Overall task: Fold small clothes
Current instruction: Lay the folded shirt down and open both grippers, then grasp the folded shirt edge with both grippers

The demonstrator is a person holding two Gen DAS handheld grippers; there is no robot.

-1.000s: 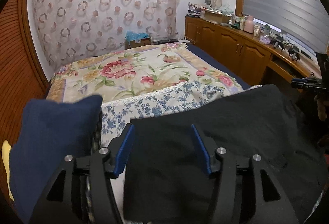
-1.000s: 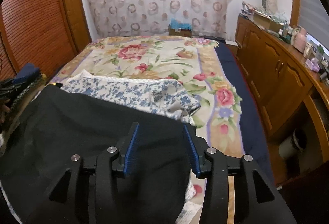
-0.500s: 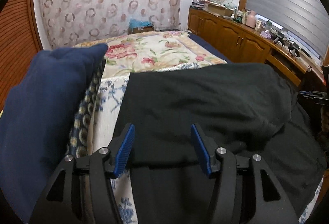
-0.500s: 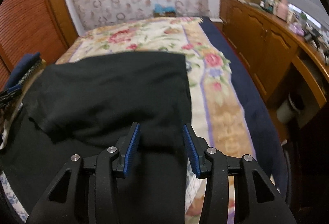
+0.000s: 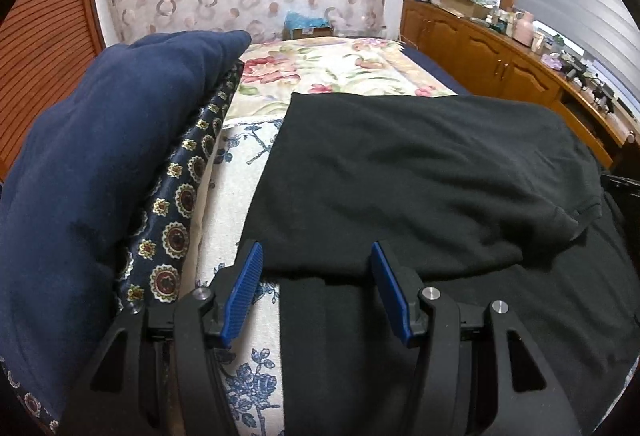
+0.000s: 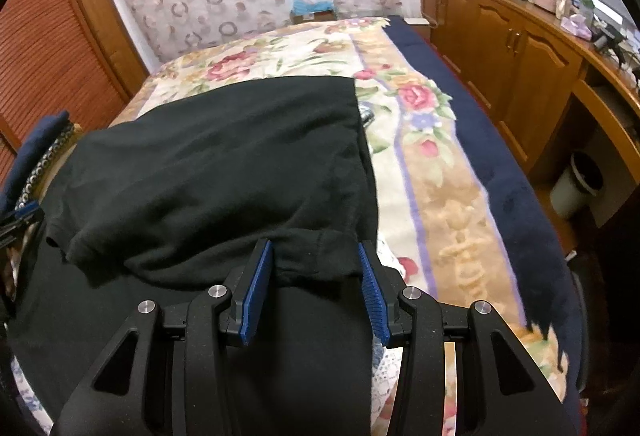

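The black garment (image 5: 420, 172), lying folded over on the bed (image 6: 452, 172) at 12 o'clock of each wide-open, empty hand-held gripper (image 5: 316, 276) (image 6: 316, 272), looks light, limp and best pinched at its doubled near hem.

Left claw (image 5: 316, 256) jaws spread wide, right claw (image 6: 316, 254) likewise — both level, pointing forward

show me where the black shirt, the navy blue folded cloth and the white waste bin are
black shirt (image 5: 420, 172): left wrist view, middle of folded-over top layer.
navy blue folded cloth (image 5: 100, 156): left wrist view, its broad top face.
white waste bin (image 6: 574, 192): right wrist view, its side wall.
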